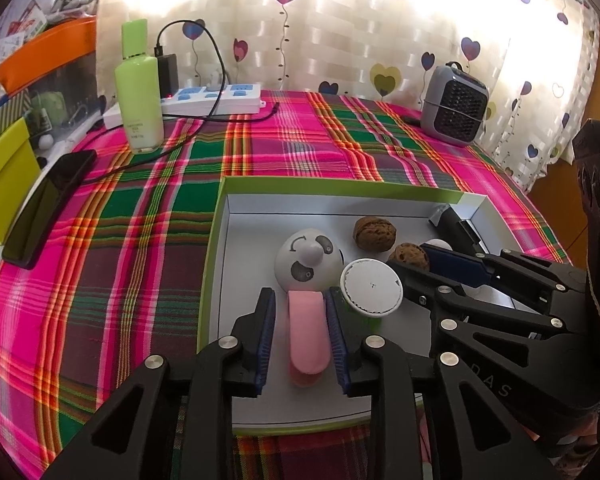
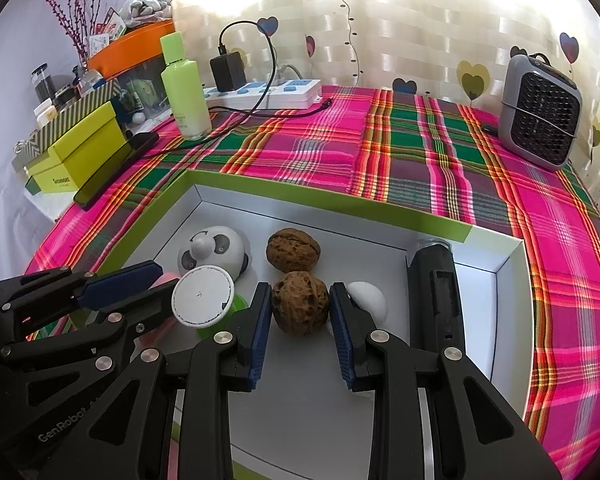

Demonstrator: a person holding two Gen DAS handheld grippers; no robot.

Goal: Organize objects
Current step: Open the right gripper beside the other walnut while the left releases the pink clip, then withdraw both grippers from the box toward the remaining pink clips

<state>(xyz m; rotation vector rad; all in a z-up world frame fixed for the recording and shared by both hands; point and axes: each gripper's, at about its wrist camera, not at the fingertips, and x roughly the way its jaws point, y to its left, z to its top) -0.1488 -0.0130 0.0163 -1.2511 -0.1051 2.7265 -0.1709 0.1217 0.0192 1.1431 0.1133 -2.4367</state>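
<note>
**Both grippers low in a crowded box**

The pink, tongue-shaped soft piece (image 1: 306,330) of the grey cartoon-face ball toy (image 1: 306,258) lies on the floor of the white-lined, green-edged cardboard box (image 1: 220,216), between the pads of the left gripper (image 1: 300,334). Its jaws stand narrowly apart, and I cannot tell if the pads press it — lifted now, it could slip.

The right gripper (image 2: 300,312) is closed on the nearer brown walnut (image 2: 299,303), beside a second walnut (image 2: 293,250), a white dome (image 2: 370,300) and a black cylinder (image 2: 436,300).

Risks, as I judge them: a round, hard shell may squirt out sideways; either hand rising could knock the white round cap (image 1: 371,287) standing between the 2 grippers.
</note>
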